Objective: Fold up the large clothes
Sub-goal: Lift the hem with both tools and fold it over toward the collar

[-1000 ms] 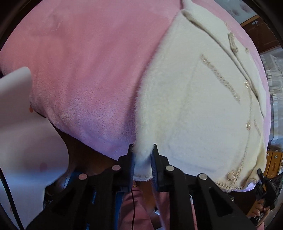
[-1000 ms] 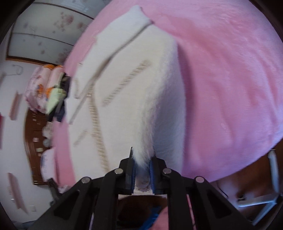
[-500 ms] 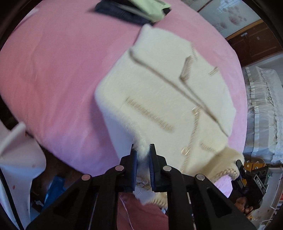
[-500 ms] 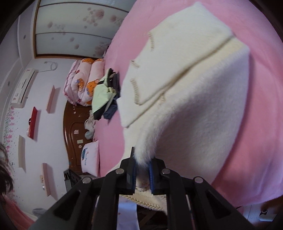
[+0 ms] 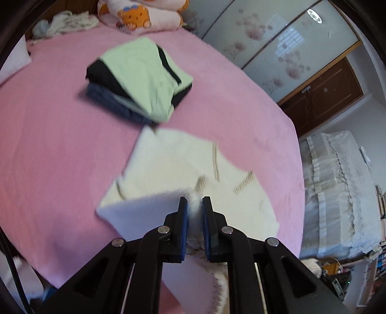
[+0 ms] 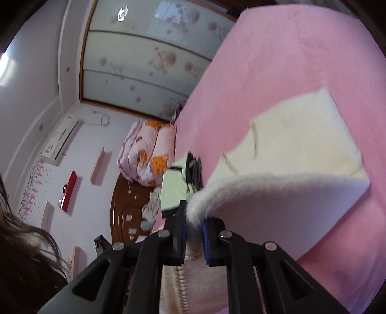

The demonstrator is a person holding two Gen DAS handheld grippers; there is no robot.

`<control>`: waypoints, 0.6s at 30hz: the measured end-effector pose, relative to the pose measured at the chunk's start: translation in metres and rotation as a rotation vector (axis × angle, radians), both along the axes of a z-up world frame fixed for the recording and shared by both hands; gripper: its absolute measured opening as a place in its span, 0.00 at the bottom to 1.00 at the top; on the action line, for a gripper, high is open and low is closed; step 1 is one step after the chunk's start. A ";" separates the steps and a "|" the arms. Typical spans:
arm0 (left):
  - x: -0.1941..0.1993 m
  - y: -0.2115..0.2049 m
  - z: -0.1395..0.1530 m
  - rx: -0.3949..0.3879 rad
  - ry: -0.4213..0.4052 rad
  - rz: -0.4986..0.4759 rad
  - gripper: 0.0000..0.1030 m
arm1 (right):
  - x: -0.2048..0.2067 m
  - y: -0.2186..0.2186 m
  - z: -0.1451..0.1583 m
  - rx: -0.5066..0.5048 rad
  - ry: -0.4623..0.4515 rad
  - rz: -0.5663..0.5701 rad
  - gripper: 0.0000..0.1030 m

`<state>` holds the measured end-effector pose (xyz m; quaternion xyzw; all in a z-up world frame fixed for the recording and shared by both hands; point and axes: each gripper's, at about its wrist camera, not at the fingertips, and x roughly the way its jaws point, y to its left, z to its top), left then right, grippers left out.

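Left wrist view: the left tongs (image 5: 195, 203) are clenched on a fluffy edge of the cream plush jacket with beige braided trim (image 5: 183, 169); white pile bulges between the blue-lined pads (image 5: 183, 217). The held edge is lifted off the bed and curls toward the camera, showing a pale, smooth underside to the left of the tongs, while the far part of the jacket lies flat on the pink plush bedspread (image 5: 60, 135). Beyond the jacket's far corner, just beside it, sits a stack of folded clothes, pale green on top over black and dark blue layers (image 5: 142, 79). Further off, at the head of the bed, rests a rolled pink quilt with orange cartoon figures (image 5: 142, 14), with a crumpled pale cloth (image 5: 70, 23) to its left. Past the bed's right side stands a second bed with a white lace cover (image 5: 337, 193).

Right wrist view: the right tongs (image 6: 195, 217) likewise grip a furry edge of the same jacket (image 6: 301, 145), which arches up from the bedspread (image 6: 289, 60) in a raised fold. The folded stack (image 6: 178, 183) shows blurred just left of the fingertips, with the quilt (image 6: 149, 154) behind it against a dark wooden headboard (image 6: 123, 212). A wall air conditioner (image 6: 60, 140) hangs at the left, and dark hair (image 6: 21, 265) fills the lower left corner.
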<state>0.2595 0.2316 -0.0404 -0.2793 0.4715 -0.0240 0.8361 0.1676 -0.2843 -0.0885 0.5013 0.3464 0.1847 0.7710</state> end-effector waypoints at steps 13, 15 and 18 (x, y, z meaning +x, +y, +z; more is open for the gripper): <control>0.098 0.045 -0.003 0.038 -0.092 0.208 0.07 | 0.055 -0.064 -0.012 -0.046 -0.004 -0.251 0.09; 0.114 0.044 -0.012 0.053 -0.096 0.223 0.07 | 0.070 -0.071 -0.020 -0.030 0.010 -0.276 0.09; 0.141 0.033 -0.041 0.043 -0.076 0.191 0.07 | 0.102 -0.080 -0.041 -0.010 0.029 -0.276 0.09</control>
